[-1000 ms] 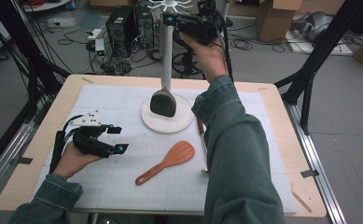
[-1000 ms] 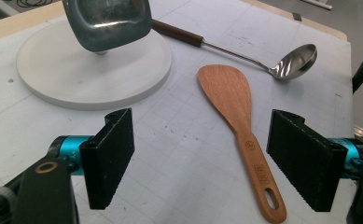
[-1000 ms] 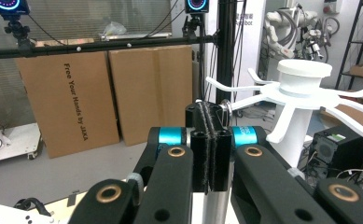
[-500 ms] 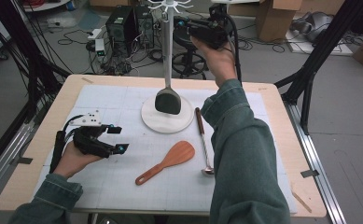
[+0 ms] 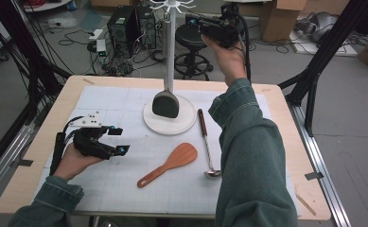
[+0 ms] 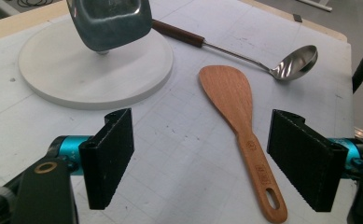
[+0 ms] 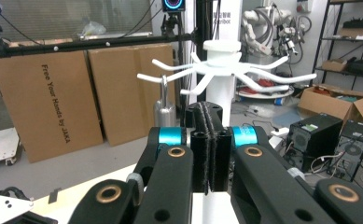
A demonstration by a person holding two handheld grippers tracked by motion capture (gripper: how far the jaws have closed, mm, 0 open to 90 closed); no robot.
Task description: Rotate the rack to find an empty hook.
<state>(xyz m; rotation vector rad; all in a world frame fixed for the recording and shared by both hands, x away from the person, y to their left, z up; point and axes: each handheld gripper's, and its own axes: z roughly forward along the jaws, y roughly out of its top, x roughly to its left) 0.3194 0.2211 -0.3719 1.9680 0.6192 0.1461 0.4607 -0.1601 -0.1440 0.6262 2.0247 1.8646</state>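
Table [image 5: 285, 142]: pale wood top, covered by a white gridded mat [image 5: 125, 189]. A round white base [image 5: 170, 118] sits on the mat at centre rear; from it a white pole [image 5: 170, 52] rises to a crown of hooks [image 7: 226, 70].

A dark turner [image 5: 165, 101] hangs from one hook, its blade low over the base; the right gripper view shows its metal handle end [image 7: 164, 109] looped on the hook. A wooden spatula [image 5: 170, 163] lies flat on the mat in front of the base. A steel ladle [image 5: 205, 142] lies just right of it, bowl toward the near edge, handle close by the base.

Right gripper [image 5: 196, 21]: held high beside the hooks, jaws pressed together, nothing between them. Left gripper [image 5: 118, 140]: low over the mat at left, jaws wide apart and empty, pointing toward the spatula [image 6: 242, 121].

Room: grey floor, black frame posts, cables, computer cases [image 5: 129, 26], a stool [image 5: 191, 42] behind the table, cardboard boxes [image 7: 48, 98] along the wall.
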